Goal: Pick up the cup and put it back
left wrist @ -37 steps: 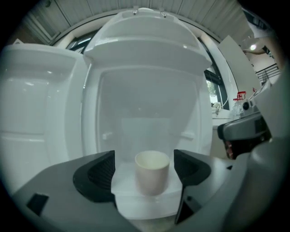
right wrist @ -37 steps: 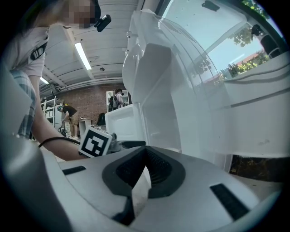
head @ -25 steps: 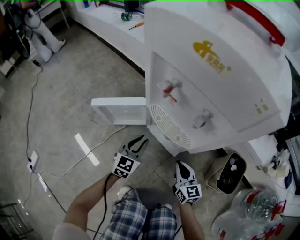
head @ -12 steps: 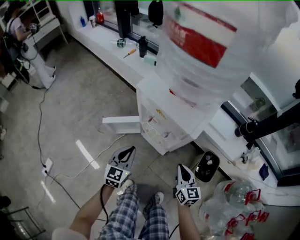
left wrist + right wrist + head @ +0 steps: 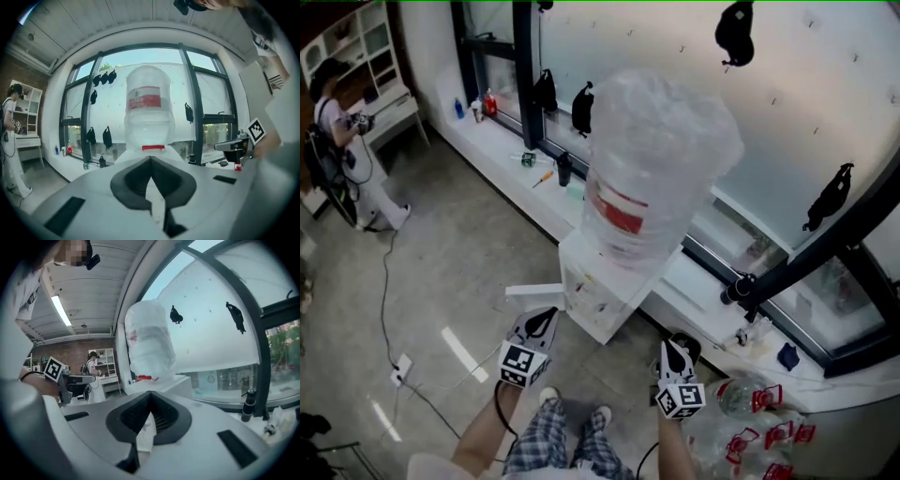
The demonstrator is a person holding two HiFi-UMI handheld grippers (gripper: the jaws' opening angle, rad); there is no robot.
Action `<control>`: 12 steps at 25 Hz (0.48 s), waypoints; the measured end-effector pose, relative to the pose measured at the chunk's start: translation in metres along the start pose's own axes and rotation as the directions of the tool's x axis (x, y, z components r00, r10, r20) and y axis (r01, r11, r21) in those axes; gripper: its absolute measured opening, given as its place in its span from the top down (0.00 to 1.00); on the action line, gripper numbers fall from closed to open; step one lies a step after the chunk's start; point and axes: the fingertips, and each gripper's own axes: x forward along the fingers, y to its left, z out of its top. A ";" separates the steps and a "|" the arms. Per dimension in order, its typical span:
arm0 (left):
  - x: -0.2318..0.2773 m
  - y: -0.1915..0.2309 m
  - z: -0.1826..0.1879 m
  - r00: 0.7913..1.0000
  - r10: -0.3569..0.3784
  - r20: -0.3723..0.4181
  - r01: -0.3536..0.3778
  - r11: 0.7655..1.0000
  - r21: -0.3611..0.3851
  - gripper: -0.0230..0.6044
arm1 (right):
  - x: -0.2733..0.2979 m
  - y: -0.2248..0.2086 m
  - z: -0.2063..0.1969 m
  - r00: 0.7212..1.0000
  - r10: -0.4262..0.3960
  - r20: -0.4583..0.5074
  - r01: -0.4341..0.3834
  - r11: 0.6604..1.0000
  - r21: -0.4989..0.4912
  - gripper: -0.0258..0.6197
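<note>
Cup: its place cannot be told from any view. Left gripper [image 5: 547, 318] and right gripper [image 5: 671, 346], fingers [image 5: 133, 180] pressed together on nothing, held above the floor [image 5: 459, 253]. Beyond them, white water dispenser [image 5: 598, 292] carrying large water bottle [image 5: 652, 169], beside the window ledge [image 5: 520, 173].

The cup cannot be made out in any view; the water dispenser [image 5: 609, 295] front shows too small to tell one there.
</note>
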 end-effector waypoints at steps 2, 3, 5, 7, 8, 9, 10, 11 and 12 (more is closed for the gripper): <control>-0.004 -0.005 0.028 1.000 -0.016 0.024 0.016 1.000 0.015 0.92 | -0.009 0.002 0.031 0.999 -0.008 0.037 0.009 1.000 -0.016 0.93; -0.005 -0.006 0.040 0.999 -0.021 0.037 0.021 1.000 0.020 0.92 | -0.013 0.003 0.045 0.998 -0.008 0.054 0.010 1.000 -0.028 0.93; -0.006 -0.008 0.060 0.998 -0.025 0.059 0.024 1.000 0.017 0.92 | -0.019 0.005 0.068 0.996 -0.009 0.084 0.014 0.999 -0.053 0.93; -0.007 -0.009 0.075 0.996 -0.024 0.081 0.024 1.000 0.005 0.92 | -0.023 0.004 0.084 0.994 -0.020 0.108 0.028 0.997 -0.067 0.93; -0.007 -0.011 0.080 0.996 -0.027 0.089 0.026 1.000 0.004 0.92 | -0.025 0.002 0.091 0.992 -0.028 0.120 0.036 0.997 -0.068 0.93; -0.008 -0.012 0.084 0.995 -0.030 0.092 0.029 1.000 0.007 0.92 | -0.026 0.000 0.096 0.991 -0.036 0.131 0.046 0.997 -0.067 0.93; -0.008 -0.014 0.086 0.995 -0.033 0.092 0.032 0.999 0.012 0.92 | -0.027 -0.003 0.099 0.989 -0.046 0.141 0.056 0.996 -0.064 0.93; -0.009 -0.015 0.087 0.995 -0.036 0.089 0.034 0.999 0.018 0.92 | -0.029 -0.005 0.102 0.987 -0.057 0.149 0.067 0.996 -0.060 0.93; -0.009 -0.017 0.087 0.995 -0.038 0.088 0.036 0.999 0.021 0.92 | -0.031 -0.008 0.104 0.986 -0.067 0.154 0.077 0.995 -0.059 0.93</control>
